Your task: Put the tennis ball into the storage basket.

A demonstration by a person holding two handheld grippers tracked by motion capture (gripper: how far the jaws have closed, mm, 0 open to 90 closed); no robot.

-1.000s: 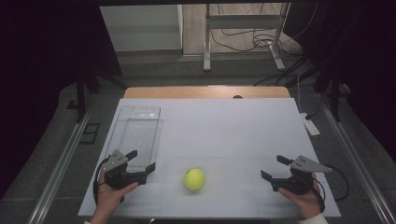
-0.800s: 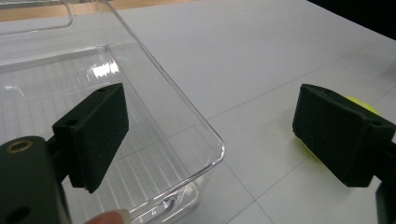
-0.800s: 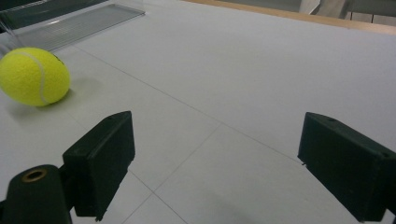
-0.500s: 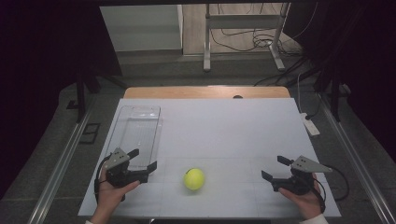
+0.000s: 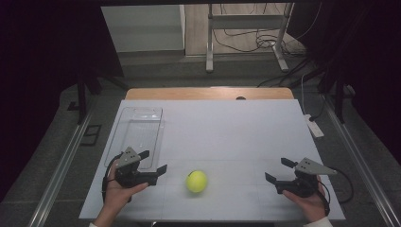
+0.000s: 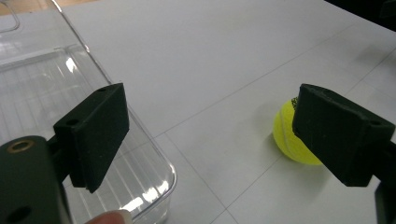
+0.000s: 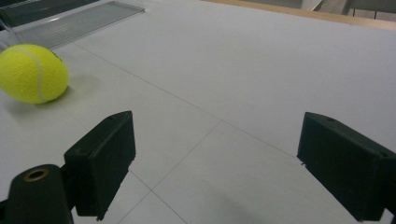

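Between my grippers: ball (image 5: 196, 181) on the table (image 5: 227, 132), nearer my left gripper (image 5: 153, 162), untouched; right gripper (image 5: 278, 170) well apart; both jaws agape, empty.

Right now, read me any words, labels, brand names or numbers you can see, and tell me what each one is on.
No text can be read.
Tennis ball: a small dark mark near its seam, too blurred to read.
Clear tray, table and both grippers: no lettering.
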